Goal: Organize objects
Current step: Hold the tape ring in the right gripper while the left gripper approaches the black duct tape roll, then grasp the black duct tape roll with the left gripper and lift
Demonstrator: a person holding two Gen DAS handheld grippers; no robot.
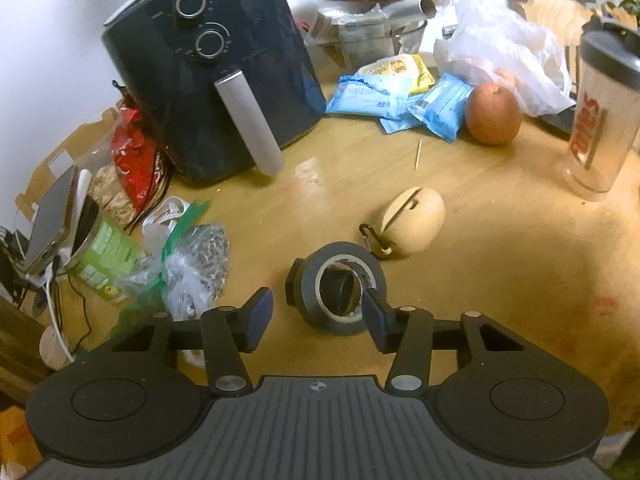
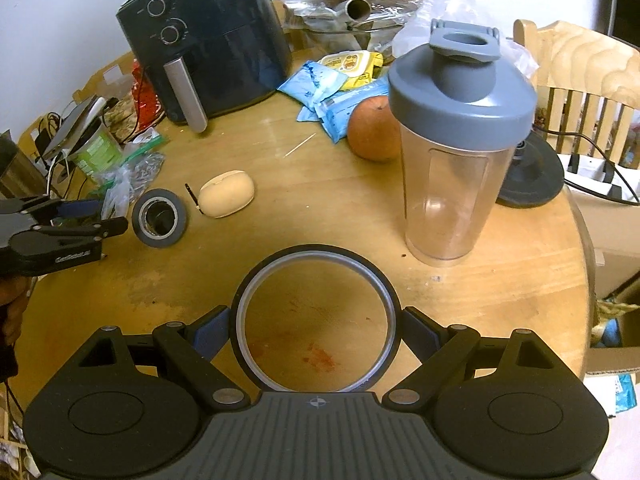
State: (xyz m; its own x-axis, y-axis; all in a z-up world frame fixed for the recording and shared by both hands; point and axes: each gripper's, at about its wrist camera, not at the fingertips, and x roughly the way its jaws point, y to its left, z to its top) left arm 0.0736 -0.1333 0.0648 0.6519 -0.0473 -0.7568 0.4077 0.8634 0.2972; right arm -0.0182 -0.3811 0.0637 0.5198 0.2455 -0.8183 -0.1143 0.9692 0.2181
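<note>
Two grippers | left gripper at dark tape roll | right gripper holds large ring

At left in the right wrist view, the left gripper runs off the frame; the shaker bottle hides part of the orange fruit.

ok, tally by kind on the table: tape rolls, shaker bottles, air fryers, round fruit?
tape rolls: 2 (small grey roll, wide ring)
shaker bottle: 1
air fryer: 1
round fruit: 1
total: 5
</note>
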